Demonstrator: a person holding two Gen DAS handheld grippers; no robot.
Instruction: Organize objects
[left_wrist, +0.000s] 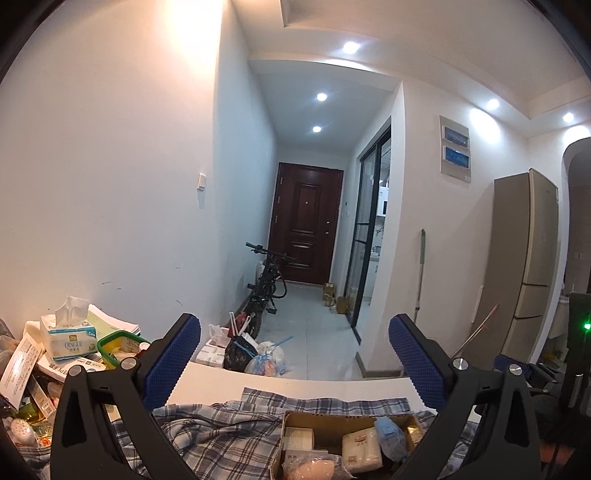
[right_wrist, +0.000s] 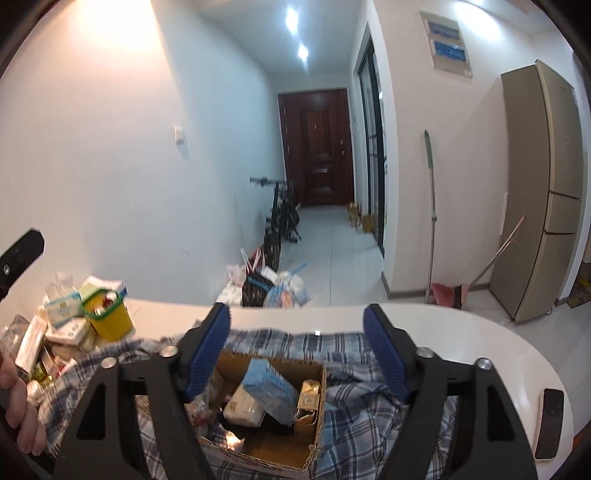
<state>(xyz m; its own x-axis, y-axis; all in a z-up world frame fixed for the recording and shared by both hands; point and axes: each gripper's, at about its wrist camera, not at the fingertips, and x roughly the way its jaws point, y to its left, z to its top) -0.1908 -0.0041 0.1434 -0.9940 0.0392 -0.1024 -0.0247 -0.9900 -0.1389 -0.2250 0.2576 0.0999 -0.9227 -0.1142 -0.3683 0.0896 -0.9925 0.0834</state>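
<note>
White table (right_wrist: 461, 332) is carrying a plaid cloth (right_wrist: 369, 417) and an open cardboard box (right_wrist: 317, 413), facing a hallway with a brown door (right_wrist: 317, 147). Tissue pack (left_wrist: 68, 338) is reading "QINGLU". Right gripper (right_wrist: 297, 350) is standing wide and empty over the box; left gripper (left_wrist: 293, 363) is likewise gaping, holding nothing, box below it.

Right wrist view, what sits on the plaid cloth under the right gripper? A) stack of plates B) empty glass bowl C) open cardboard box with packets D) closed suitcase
C: an open cardboard box holding packets sits on the plaid cloth, below the right gripper.
</note>
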